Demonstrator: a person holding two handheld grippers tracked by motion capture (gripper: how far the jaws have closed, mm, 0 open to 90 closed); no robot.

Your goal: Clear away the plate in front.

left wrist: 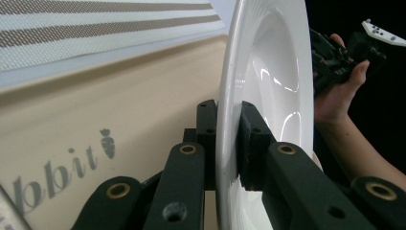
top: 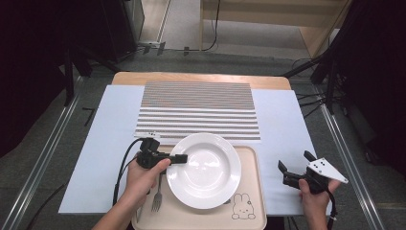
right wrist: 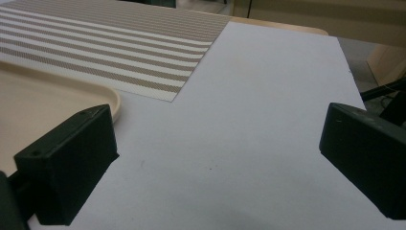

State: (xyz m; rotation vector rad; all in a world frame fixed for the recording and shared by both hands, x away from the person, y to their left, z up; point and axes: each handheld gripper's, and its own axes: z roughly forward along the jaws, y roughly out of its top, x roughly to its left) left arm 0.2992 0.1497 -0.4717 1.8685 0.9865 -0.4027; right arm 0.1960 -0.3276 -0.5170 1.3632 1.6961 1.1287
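Seen from the high view, a white ceramic plate (top: 203, 170) sits on a beige serving tray (top: 256, 211) printed with a rabbit drawing (top: 242, 207), near the front edge of a table covered in a white sheet (top: 282, 120). The left gripper (top: 178, 158) is clamped on the plate's left rim, one jaw above and one below. A fork (top: 157, 196) lies on the tray just beside the plate, under the left hand. A striped placemat (top: 198, 110) lies beyond the tray. The right gripper (top: 293, 166) hovers over the sheet to the right of the tray, jaws apart and holding nothing.

In the left gripper view, the black jaws pinch the plate (left wrist: 268, 72) rim between them, the glossy bowl catching the light; the tray (left wrist: 95, 115) surface lies behind.

In the right gripper view, both jaws stand wide apart above the white sheet (right wrist: 258, 120), with the tray's corner (right wrist: 103, 98) and the placemat (right wrist: 110, 43) beyond.

The plate is likely rigid, fairly heavy, slick and breakable; a one-sided rim grip risks tilting or slipping, so a second hold on the opposite rim would steady it.
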